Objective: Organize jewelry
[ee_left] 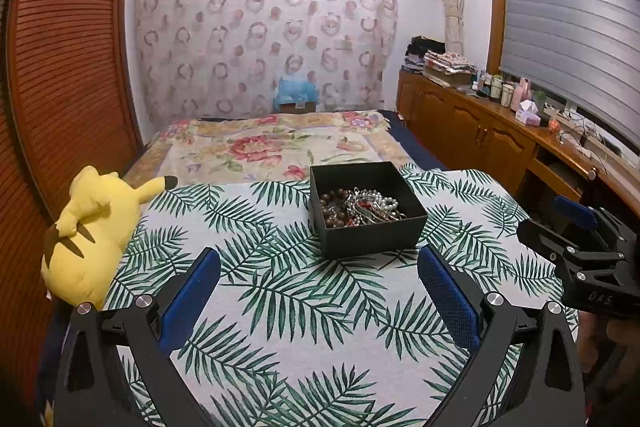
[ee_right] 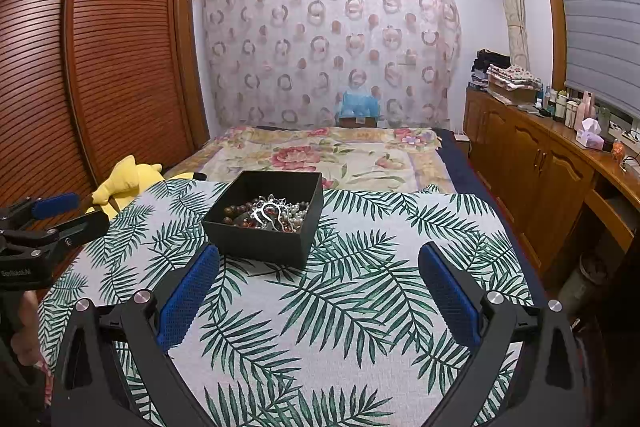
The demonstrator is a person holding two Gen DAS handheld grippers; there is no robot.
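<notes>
Left hand-held gripper [ee_left: 319, 291] (agape) — tissue box [ee_left: 527, 113] clearer here.

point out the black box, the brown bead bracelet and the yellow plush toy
black box [ee_left: 372, 237]: left wrist view, on its front outer wall
brown bead bracelet [ee_left: 330, 203]: left wrist view, on the beads at the box's left side
yellow plush toy [ee_left: 90, 227]: left wrist view, on its back

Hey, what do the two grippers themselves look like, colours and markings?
Both the left gripper and the right gripper are black plastic frames with round silver bolt heads. Each finger carries a blue textured pad. Small pale lettering marks each body, too blurred to read. No cables show.
</notes>
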